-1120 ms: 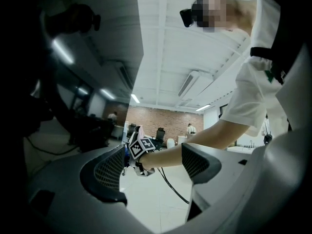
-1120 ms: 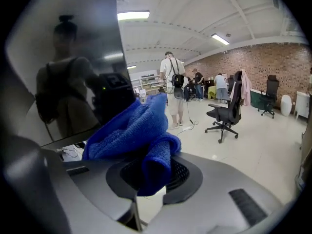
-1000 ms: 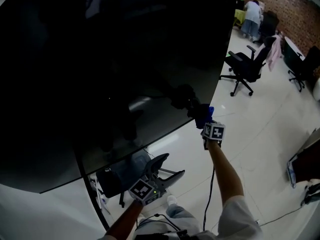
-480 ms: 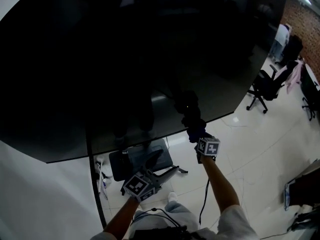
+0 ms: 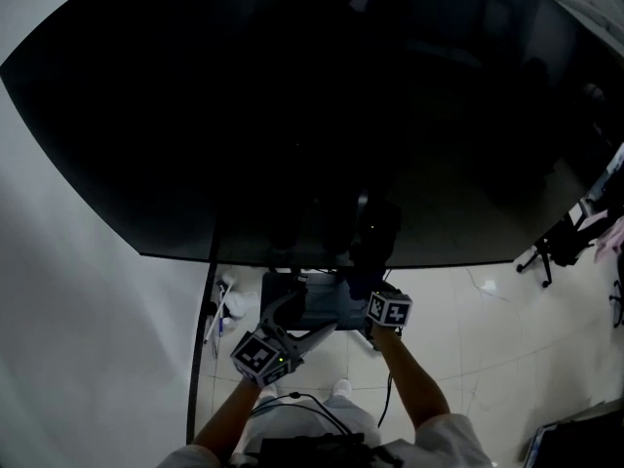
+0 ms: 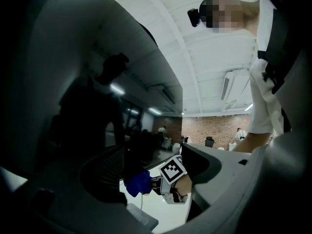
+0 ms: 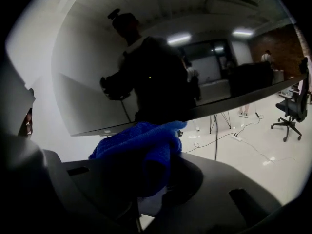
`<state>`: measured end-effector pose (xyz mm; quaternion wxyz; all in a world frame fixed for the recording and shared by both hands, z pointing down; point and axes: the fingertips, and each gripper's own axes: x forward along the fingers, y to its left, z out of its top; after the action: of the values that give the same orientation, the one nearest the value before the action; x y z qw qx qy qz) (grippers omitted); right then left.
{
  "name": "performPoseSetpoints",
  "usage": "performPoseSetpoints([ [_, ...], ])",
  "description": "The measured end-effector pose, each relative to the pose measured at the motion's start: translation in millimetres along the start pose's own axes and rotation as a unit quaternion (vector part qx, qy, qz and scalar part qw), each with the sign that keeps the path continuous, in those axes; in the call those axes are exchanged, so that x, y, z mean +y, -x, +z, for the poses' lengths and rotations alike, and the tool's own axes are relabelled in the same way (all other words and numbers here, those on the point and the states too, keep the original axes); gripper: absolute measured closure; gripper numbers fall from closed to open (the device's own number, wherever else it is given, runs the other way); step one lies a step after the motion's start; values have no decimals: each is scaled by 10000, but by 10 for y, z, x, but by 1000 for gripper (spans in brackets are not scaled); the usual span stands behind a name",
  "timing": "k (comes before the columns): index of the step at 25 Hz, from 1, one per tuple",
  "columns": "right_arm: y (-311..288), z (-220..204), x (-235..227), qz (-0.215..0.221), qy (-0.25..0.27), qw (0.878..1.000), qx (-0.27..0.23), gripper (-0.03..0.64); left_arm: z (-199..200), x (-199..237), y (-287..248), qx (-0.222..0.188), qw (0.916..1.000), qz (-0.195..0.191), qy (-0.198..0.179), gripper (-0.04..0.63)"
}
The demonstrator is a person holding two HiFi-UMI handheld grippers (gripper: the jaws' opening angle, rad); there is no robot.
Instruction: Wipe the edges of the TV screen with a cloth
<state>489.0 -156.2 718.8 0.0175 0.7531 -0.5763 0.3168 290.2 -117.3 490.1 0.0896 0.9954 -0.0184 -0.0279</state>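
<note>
The large dark TV screen (image 5: 312, 115) fills the top of the head view; its bottom edge (image 5: 439, 263) runs across the middle. My right gripper (image 5: 374, 294) sits just under that edge near the centre, shut on a blue cloth (image 7: 141, 145). In the right gripper view the cloth bulges between the jaws, right below the TV's lower edge (image 7: 209, 108). My left gripper (image 5: 314, 316) hangs lower and to the left, open and holding nothing. The left gripper view shows the blue cloth (image 6: 138, 183) and the right gripper's marker cube (image 6: 174, 169).
A black stand pole (image 5: 207, 339) runs down the white wall at the left. Dark equipment (image 5: 302, 305) sits on the floor under the screen. Office chairs (image 5: 570, 232) stand at the far right, and a cable (image 5: 390, 398) trails over the white floor.
My right gripper with the cloth has slid left along the TV's lower edge, from near the right corner to the middle. The head view has turned to follow. The left gripper stays low.
</note>
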Motion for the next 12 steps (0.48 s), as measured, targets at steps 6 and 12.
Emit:
performPoseSetpoints([
  [6, -355, -161, 781, 189, -229, 9994, 186, 549, -45, 685, 870, -231, 9968, 754, -166, 249],
  [12, -910, -391, 1874, 822, 179, 9957, 385, 549, 213, 1172, 1493, -322, 9915, 1261, 49, 249],
])
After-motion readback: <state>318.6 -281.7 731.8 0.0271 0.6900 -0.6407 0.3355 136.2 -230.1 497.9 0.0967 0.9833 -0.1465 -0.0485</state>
